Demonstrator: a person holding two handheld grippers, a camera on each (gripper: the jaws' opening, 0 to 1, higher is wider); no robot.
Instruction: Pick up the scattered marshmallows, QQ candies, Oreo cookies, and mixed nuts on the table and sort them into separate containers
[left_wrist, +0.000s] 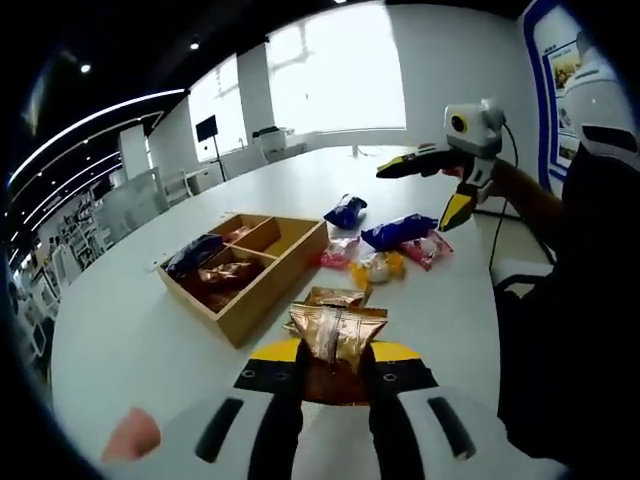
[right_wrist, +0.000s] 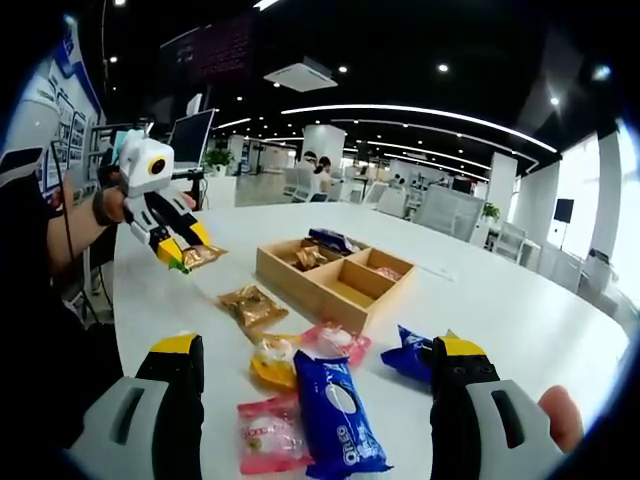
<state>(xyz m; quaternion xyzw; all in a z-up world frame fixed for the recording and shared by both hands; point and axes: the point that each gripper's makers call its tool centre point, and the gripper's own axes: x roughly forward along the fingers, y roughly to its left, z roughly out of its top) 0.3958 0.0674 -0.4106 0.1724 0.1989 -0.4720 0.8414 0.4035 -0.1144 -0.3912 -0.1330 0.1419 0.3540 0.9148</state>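
The left tool is pinching a gold-brown foil packet, most likely mixed nuts, by its near edge; in the right gripper view the same tool holds that packet lifted above the white table, to the left of the wooden tray. The right tool is spread wide and holds nothing, hovering over the loose heap.

Directly under it lies a blue Oreo packet, with a pink marshmallow packet to its left, a yellow candy packet and another pink packet just beyond, and a second blue packet to the right. A further gold nut packet rests between the heap and the tray, whose compartments already hold a few packets.

These sachets look light, crinkly and slippery, and the cookies inside are probably brittle. A hold across the flat sealed seam at a packet's end should grip best without crushing the contents.
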